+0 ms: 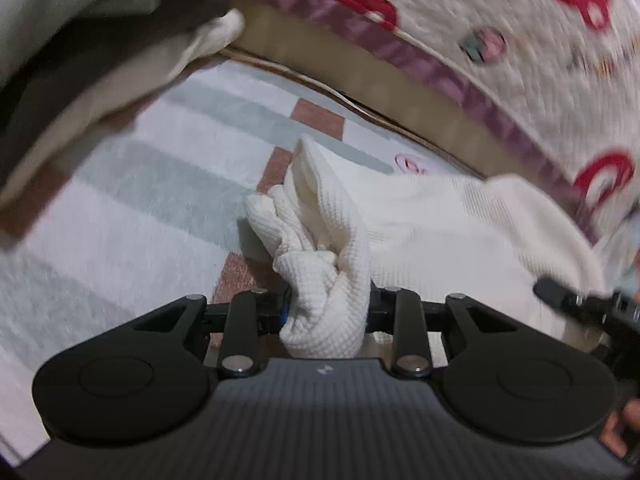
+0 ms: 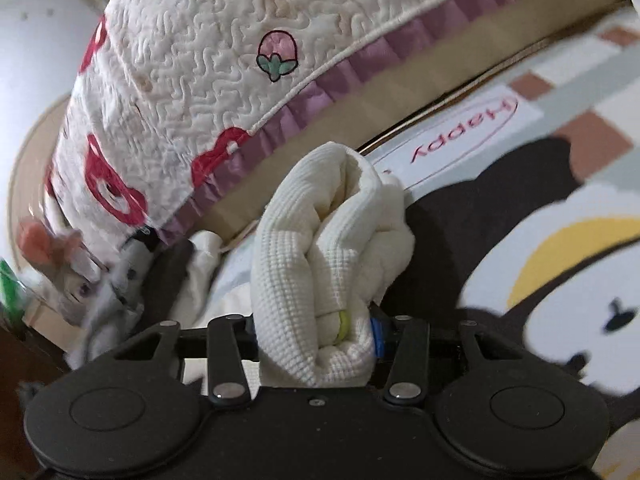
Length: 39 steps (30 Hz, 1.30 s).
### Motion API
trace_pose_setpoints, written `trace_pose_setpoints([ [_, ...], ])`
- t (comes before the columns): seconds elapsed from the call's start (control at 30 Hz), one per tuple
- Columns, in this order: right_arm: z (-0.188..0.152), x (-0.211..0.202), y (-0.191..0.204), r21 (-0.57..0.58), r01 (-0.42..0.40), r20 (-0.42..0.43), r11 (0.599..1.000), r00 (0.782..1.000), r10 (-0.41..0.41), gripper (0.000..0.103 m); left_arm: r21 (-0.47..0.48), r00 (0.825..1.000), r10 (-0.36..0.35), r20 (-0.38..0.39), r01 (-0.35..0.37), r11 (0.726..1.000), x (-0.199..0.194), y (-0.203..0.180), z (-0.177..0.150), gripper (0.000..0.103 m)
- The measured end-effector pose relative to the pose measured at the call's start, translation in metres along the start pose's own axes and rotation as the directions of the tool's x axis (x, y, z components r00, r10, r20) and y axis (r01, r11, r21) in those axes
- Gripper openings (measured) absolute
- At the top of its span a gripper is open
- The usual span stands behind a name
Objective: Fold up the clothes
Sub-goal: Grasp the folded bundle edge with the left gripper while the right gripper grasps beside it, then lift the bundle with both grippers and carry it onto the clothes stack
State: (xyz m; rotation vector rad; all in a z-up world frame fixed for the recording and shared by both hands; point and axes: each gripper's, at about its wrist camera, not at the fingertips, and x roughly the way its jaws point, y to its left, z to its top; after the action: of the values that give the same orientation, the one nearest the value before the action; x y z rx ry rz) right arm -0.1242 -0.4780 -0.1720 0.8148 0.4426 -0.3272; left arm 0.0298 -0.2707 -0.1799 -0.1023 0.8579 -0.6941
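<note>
Cream garment (image 1: 420,220) bunched in both grippers; cartoon rug (image 2: 560,280) only rightward.

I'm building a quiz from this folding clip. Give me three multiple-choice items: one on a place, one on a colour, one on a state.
1. Where does the printed word "Happy" sit?
A. on the rug
B. on the quilt
C. on the garment

2. What colour is the garment?
A. navy
B. cream
C. green

3. How is the left gripper?
A. open, clear of cloth
B. shut on the garment
C. out of view

Answers:
1 A: "Happy" is printed on the rug, below the quilt.
2 B: the garment is cream waffle knit.
3 B: the left gripper has bunched cloth pinched between its fingers; the right gripper does likewise.
</note>
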Motion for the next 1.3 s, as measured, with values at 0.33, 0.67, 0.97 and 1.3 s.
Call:
trace_pose_setpoints([
  [0.33, 0.001, 0.019, -0.049, 0.234, -0.08, -0.038, 0.969, 0.995, 0.092, 0.05, 0.07, 0.999, -0.028, 0.022, 0.026, 0.997, -0.012, -0.001, 0.004, 0.027],
  [0.67, 0.045, -0.026, 0.062, -0.049, -0.172, -0.035, 0.984, 0.985, 0.171, 0.048, 0.107, 0.986, -0.068, 0.152, 0.052, 0.993, -0.11, 0.007, 0.052, 0.026],
  [0.97, 0.073, -0.005, 0.177, -0.16, -0.33, -0.041, 0.93, 0.944, 0.328, 0.048, 0.131, 0.939, 0.048, 0.34, -0.098, 0.987, -0.211, 0.068, 0.165, 0.026],
  [1.3, 0.071, 0.127, 0.32, -0.159, -0.516, -0.114, 0.842, 0.856, 0.504, 0.048, -0.014, 0.888, 0.263, 0.377, -0.279, 0.96, -0.223, 0.229, 0.301, 0.026],
])
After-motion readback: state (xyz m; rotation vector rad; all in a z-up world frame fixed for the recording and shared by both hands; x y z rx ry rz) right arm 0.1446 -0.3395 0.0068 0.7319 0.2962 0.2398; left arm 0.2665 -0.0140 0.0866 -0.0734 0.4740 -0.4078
